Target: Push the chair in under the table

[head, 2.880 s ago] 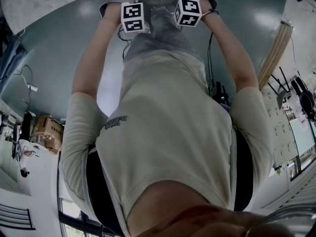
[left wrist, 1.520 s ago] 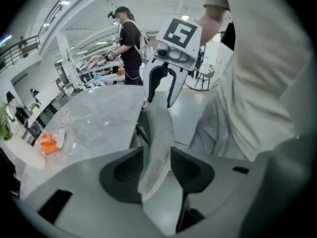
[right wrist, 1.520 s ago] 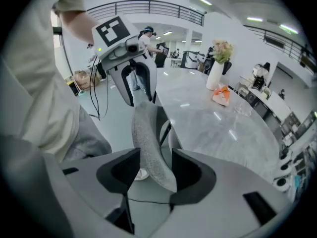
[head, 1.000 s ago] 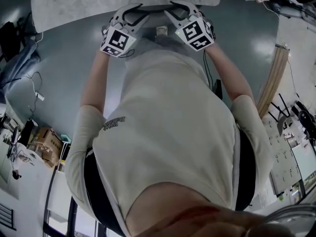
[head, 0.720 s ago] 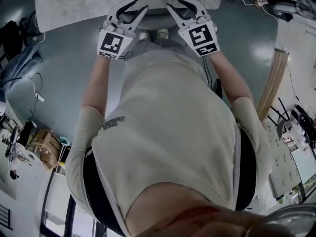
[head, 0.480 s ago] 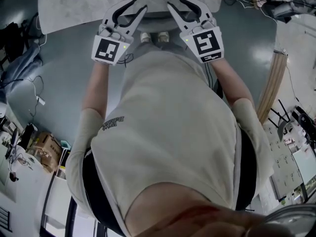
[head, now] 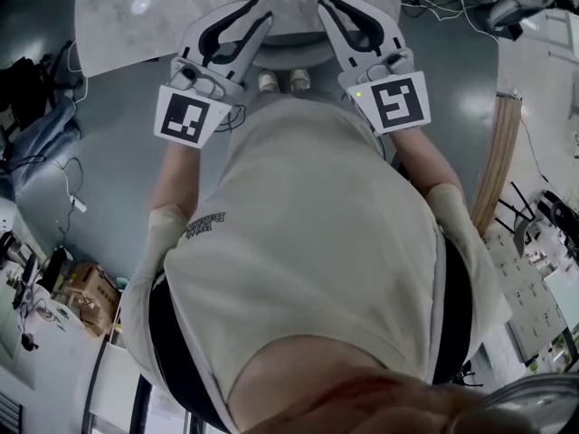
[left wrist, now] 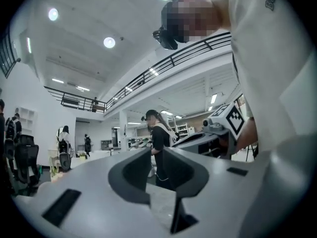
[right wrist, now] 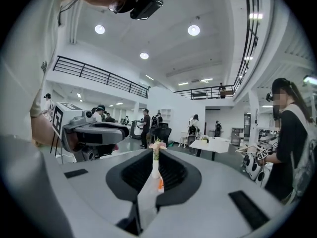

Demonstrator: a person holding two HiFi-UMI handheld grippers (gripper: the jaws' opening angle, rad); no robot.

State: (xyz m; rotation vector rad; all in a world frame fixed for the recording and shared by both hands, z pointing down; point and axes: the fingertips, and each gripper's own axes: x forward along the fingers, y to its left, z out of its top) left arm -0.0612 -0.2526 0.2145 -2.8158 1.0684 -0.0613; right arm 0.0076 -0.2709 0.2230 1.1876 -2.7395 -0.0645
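The chair [head: 291,55] is showing in the head view only as a curved grey strip, sitting tucked at the near edge of the pale marbled table [head: 136,16], at 12 o'clock from the person's shirt [head: 308,242]. It is lying between the two grippers, at about 5 o'clock from the tips of the left gripper [head: 261,12] and 7 o'clock from the tips of the right gripper [head: 326,4]; neither is gripping it. The strip's long axis is running from 9 to 3 o'clock along the table edge, its bulge pointing to 6 o'clock, toward the person's shoes [head: 269,81] just beside it. Which way the seat is facing I cannot tell. The left gripper's jaws have just been closing and are standing a narrow gap apart, holding nothing. The right gripper's jaws have just been closing too and are leaving only a slit, with nothing pinched.
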